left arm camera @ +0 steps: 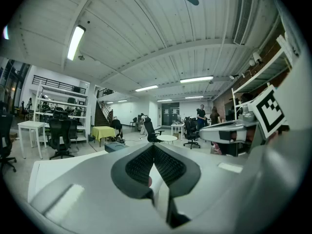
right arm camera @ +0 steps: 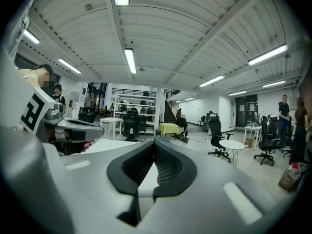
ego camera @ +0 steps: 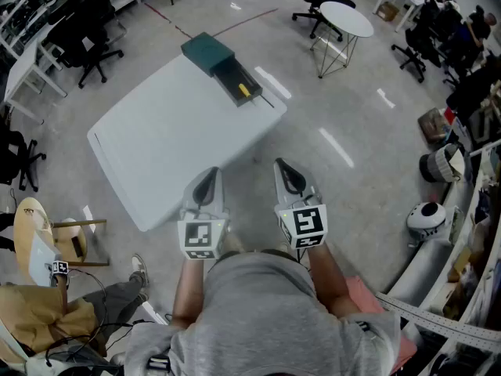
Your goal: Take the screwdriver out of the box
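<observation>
while both pairs of jaws sit pressed together on nothing, i hold the left hand-held gripper (ego camera: 206, 180) and right hand-held gripper (ego camera: 286, 171) off the near edge of the table (ego camera: 164, 139); the screwdriver (ego camera: 246, 91) lies in the open box (ego camera: 210, 52) at its far corner.

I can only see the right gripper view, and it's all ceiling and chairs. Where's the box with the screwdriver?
Observer: The box sits on the far corner of the white table, ahead of both claws.
Operator: Is the screwdriver inside it?
Observer: Yes. The screwdriver lies in the box's open black part, with its yellow handle showing.
Operator: Is my other claw holding something?
Observer: No. The left claw is shut with nothing in it, side by side with the right claw near the table's closest edge.
</observation>
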